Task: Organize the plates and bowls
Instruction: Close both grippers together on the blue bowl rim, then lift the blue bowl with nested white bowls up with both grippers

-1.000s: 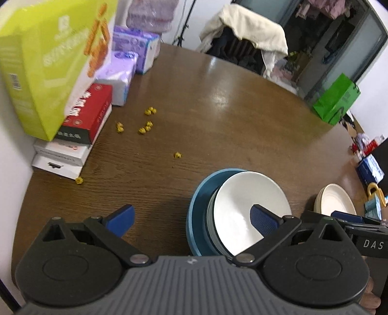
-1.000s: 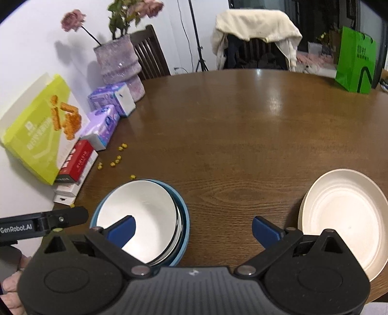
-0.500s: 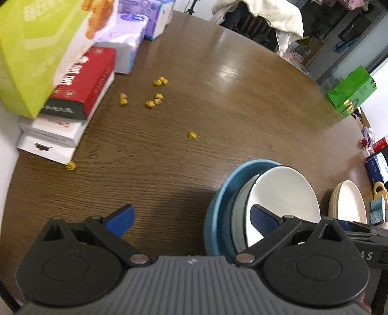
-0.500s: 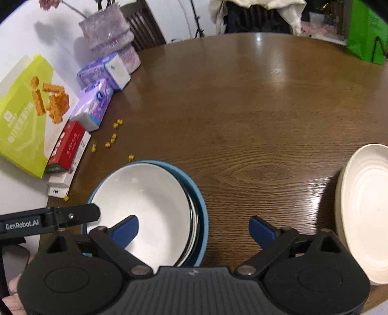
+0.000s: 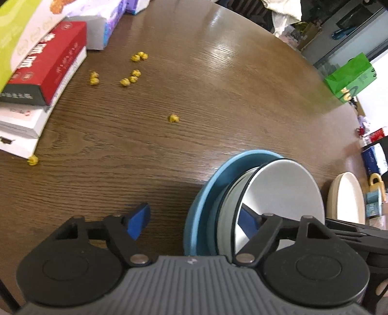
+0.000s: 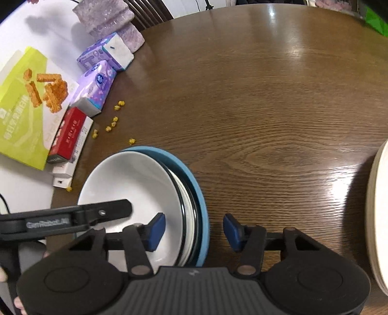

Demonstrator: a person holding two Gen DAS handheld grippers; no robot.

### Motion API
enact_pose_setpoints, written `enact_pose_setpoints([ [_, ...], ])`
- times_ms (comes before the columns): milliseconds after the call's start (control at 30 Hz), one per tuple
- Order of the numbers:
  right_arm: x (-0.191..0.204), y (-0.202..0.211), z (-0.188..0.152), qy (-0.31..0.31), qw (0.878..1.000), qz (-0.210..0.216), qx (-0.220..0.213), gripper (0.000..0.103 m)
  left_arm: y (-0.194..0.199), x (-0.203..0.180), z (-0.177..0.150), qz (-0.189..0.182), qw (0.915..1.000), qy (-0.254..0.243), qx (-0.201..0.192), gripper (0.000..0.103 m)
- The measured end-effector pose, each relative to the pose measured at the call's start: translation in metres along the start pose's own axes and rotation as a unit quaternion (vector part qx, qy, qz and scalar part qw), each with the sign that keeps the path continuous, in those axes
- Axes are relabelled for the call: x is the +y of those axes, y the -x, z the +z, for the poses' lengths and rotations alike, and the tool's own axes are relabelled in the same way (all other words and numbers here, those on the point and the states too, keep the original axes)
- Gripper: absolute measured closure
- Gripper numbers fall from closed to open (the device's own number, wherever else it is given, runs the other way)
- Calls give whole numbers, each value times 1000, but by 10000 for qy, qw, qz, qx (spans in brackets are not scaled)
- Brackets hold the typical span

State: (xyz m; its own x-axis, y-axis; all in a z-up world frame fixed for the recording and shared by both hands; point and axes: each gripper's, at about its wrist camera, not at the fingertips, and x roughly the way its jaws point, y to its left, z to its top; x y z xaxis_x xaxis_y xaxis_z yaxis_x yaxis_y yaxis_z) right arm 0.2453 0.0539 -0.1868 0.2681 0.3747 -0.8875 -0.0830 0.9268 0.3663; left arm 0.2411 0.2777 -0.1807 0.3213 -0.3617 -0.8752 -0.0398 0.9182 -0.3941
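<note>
A white bowl (image 5: 278, 189) (image 6: 126, 179) is nested in a second black-rimmed bowl (image 6: 186, 201) on a blue plate (image 5: 208, 189) (image 6: 184, 169), near the table's front edge. My left gripper (image 5: 192, 219) straddles the stack's left rim, one pad inside the white bowl and one over the table. It is closing and its pads are clear of the rim. My right gripper (image 6: 194, 232) straddles the right rim the same way, also closing, with a gap left to the blue plate. Cream plates (image 5: 346, 198) (image 6: 378, 206) are stacked further right.
Along the table's left edge lie a red box (image 5: 48, 60), white boxes (image 5: 17, 126), purple tissue packs (image 6: 97, 84), a green snack box (image 6: 21, 109) and a purple vase (image 6: 111, 21). Several yellow crumbs (image 5: 131, 77) dot the wood. A green bag (image 5: 351, 75) stands beyond the far edge.
Both grippers have come down and forward onto the stack, now straddling its opposite rims. Their jaws have narrowed, the right more than the left.
</note>
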Motion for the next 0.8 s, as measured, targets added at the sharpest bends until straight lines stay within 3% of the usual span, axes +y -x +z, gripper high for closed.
enact_pose_setpoints([
  [167,2,-4,3,3,9998,204,-27,60,-5,-1,3,-458,9989,-27,70,53],
  [800,-7,-5,-1,-124,9987,470,-135,61,-14,-3,4,-571,9982,90,163,47],
])
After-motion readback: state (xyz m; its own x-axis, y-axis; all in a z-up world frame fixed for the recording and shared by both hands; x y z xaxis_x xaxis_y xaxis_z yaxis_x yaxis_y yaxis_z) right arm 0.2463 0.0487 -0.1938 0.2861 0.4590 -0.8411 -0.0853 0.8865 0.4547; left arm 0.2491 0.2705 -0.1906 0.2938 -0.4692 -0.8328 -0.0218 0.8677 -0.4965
